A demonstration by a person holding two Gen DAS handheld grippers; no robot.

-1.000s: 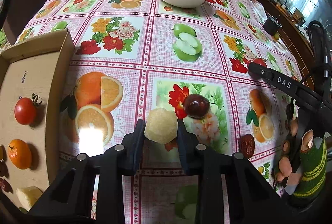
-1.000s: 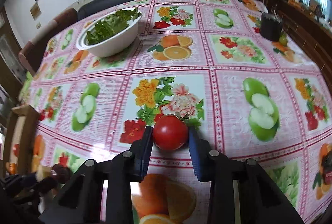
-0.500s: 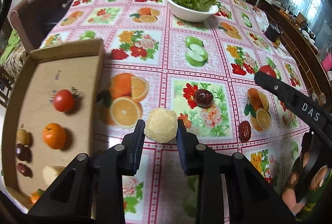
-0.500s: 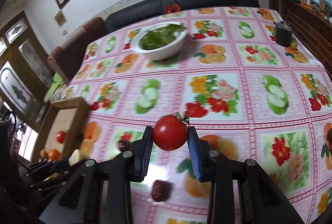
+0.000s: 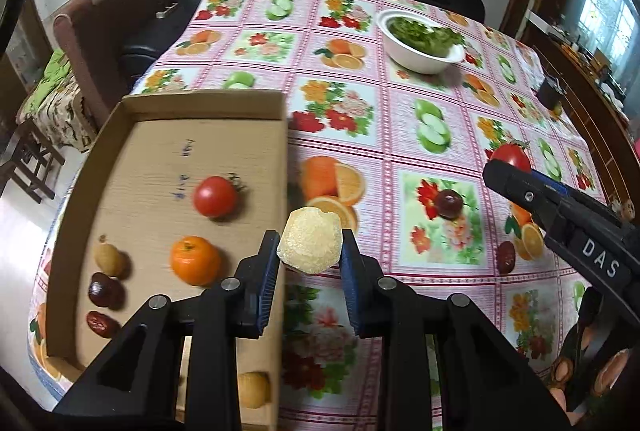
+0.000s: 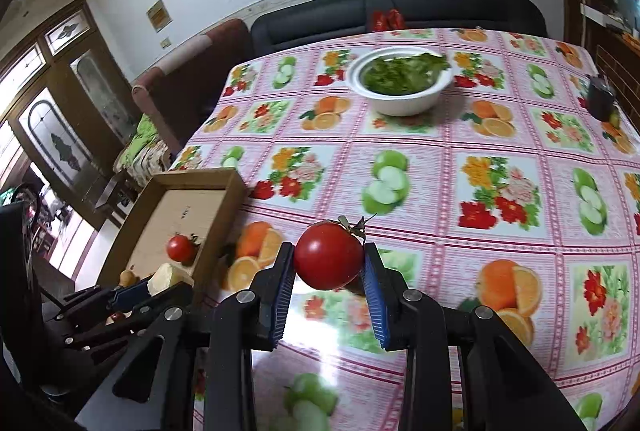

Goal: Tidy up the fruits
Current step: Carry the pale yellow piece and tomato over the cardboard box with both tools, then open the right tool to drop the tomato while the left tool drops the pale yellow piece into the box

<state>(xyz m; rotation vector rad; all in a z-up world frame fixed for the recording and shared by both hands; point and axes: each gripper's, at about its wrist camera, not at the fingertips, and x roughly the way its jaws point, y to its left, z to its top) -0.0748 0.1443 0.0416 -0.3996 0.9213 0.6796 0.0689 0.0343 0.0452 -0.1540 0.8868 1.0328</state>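
Gripping a soft tomato [image 6: 328, 256] across its middle, our right claw [image 6: 329, 269] pinched gently; the left claw [image 5: 309, 263] clamped a light, crumbly pale fruit [image 5: 310, 240].

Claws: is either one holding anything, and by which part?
Left claw pinches the pale yellow fruit by its sides; right claw pinches a tomato by its sides, stem up.

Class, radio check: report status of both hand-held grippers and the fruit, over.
Left hand-held gripper shut on pale yellow fruit. Right hand-held gripper shut on tomato. Cardboard tray part-filled. Path unobstructed.
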